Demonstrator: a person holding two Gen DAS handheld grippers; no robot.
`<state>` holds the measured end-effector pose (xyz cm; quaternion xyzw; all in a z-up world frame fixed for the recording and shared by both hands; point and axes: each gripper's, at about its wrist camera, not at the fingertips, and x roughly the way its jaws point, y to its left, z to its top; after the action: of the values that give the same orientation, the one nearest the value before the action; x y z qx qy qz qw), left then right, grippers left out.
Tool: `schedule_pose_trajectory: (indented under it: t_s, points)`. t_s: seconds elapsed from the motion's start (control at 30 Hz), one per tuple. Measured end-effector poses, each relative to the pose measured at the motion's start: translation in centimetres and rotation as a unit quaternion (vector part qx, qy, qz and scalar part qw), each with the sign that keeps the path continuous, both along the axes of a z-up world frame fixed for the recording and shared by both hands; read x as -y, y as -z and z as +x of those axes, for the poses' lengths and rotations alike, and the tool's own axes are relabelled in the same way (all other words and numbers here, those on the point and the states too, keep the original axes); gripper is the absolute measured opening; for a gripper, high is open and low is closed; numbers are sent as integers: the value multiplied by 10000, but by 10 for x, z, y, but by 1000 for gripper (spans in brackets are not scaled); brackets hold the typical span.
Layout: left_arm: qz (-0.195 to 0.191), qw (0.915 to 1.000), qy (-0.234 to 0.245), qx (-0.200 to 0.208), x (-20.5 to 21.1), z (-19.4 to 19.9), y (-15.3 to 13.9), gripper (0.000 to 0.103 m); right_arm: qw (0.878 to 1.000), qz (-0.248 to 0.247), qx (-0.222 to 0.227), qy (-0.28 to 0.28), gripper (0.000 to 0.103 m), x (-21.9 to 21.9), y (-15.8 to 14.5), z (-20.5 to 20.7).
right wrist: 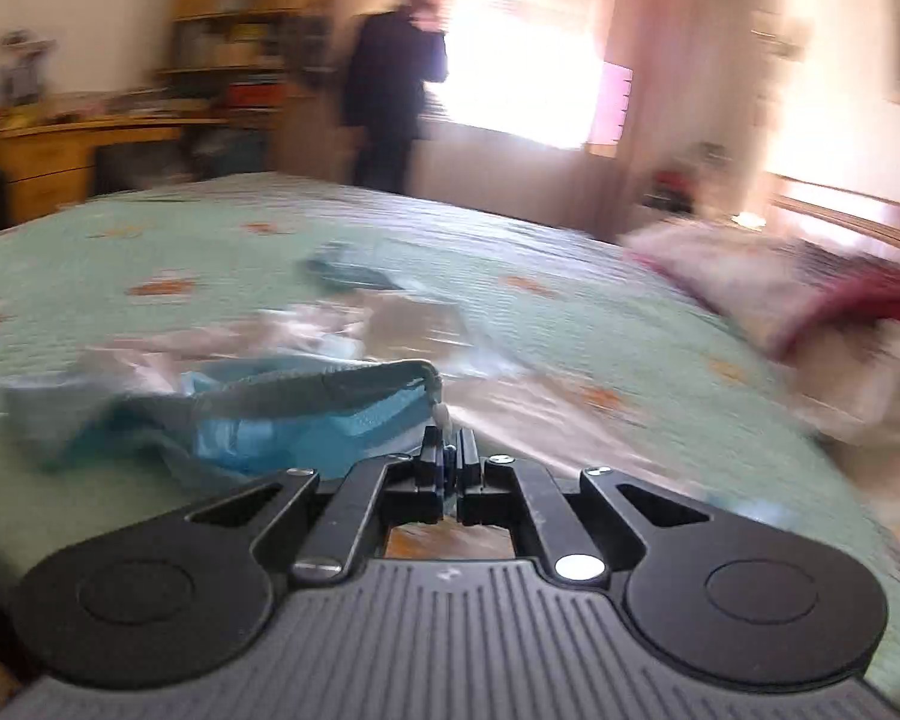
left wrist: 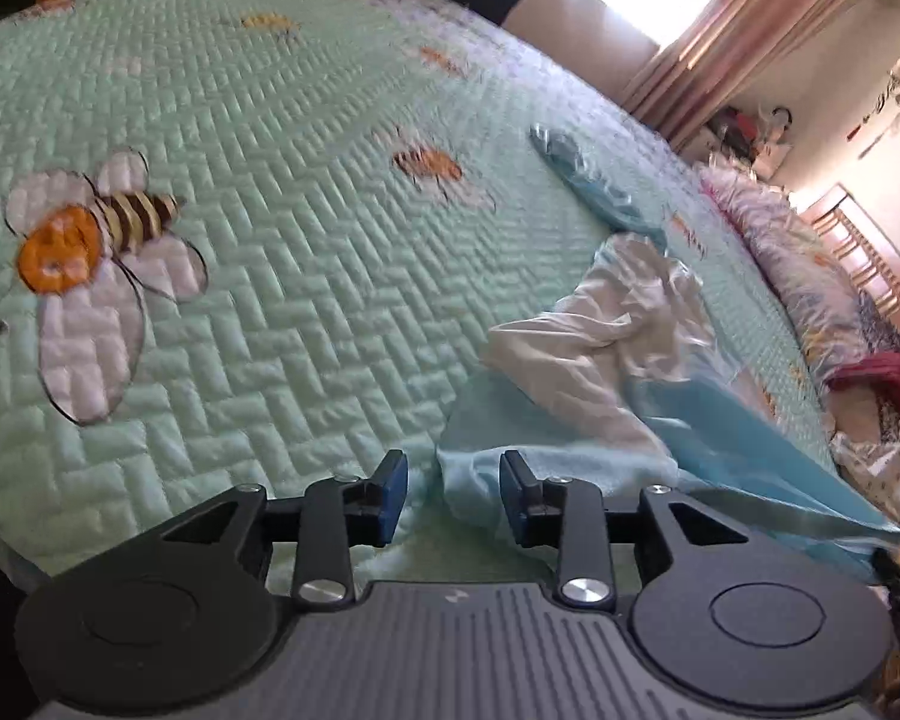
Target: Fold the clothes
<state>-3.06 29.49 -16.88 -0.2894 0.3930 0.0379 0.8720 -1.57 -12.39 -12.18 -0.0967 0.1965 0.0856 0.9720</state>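
Observation:
A light blue and white garment (left wrist: 600, 348) lies crumpled on the mint quilted bedspread (left wrist: 282, 252). In the left wrist view, my left gripper (left wrist: 453, 495) is open just above the bed, with the garment's pale blue corner lying loose between its fingers and no pad pressing on it. In the blurred right wrist view, my right gripper (right wrist: 448, 456) is shut on the blue garment's (right wrist: 306, 420) banded edge, which is lifted off the bedspread (right wrist: 570, 312). A second, darker blue piece (left wrist: 582, 174) (right wrist: 348, 273) lies flat farther across the bed.
Patterned pillows (left wrist: 810, 276) and a red cloth (left wrist: 882, 372) are piled along the right side of the bed. A person (right wrist: 390, 90) in dark clothes stands beyond the far edge by the bright window. A wooden desk (right wrist: 60, 150) and shelves stand at the back left.

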Motion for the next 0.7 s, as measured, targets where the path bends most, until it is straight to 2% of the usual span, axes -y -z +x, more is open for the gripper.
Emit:
schedule_pose_trajectory:
  t_s: [0.13, 0.2, 0.27, 0.33, 0.4, 0.47, 0.5, 0.53, 0.57, 0.6, 0.67, 0.7]
  points:
    - [108, 9982, 584, -10, 30, 13, 3, 36, 9981, 483, -195, 322, 4, 29, 9, -3]
    - [289, 9940, 1047, 145, 51, 15, -2, 44, 9972, 599, -228, 389, 4, 28, 13, 1]
    - [726, 9843, 1584, 275, 77, 19, -6, 51, 9967, 682, -231, 369, 4, 23, 16, 3]
    - [1373, 9696, 2014, 200, 103, 26, 0, 62, 9961, 780, -251, 321, 5, 23, 20, 8]
    - [1964, 9513, 2374, 93, 126, 34, 9, 62, 9958, 833, -257, 290, 5, 24, 21, 12]
    - [2329, 9409, 2457, -102, 136, 42, 22, 61, 9956, 848, -275, 286, 5, 21, 21, 13]
    - [2464, 9378, 2443, -100, 137, 44, 24, 54, 9955, 858, -294, 284, 5, 19, 22, 14]
    - [2599, 9345, 2429, -98, 137, 47, 27, 29, 9953, 862, -331, 291, 5, 20, 23, 13]
    - [2733, 9311, 2415, -96, 138, 49, 29, 23, 9951, 866, -367, 296, 5, 20, 24, 12]
    - [2783, 9324, 2304, -76, 134, 51, 28, 12, 9950, 871, -404, 289, 6, 20, 25, 13]
    - [2663, 9485, 1713, 80, 111, 52, 11, 9, 9946, 882, -475, 270, 6, 18, 26, 15]
    - [2746, 9521, 1313, 281, 95, 47, -5, 9, 9946, 891, -493, 204, 7, 14, 26, 14]
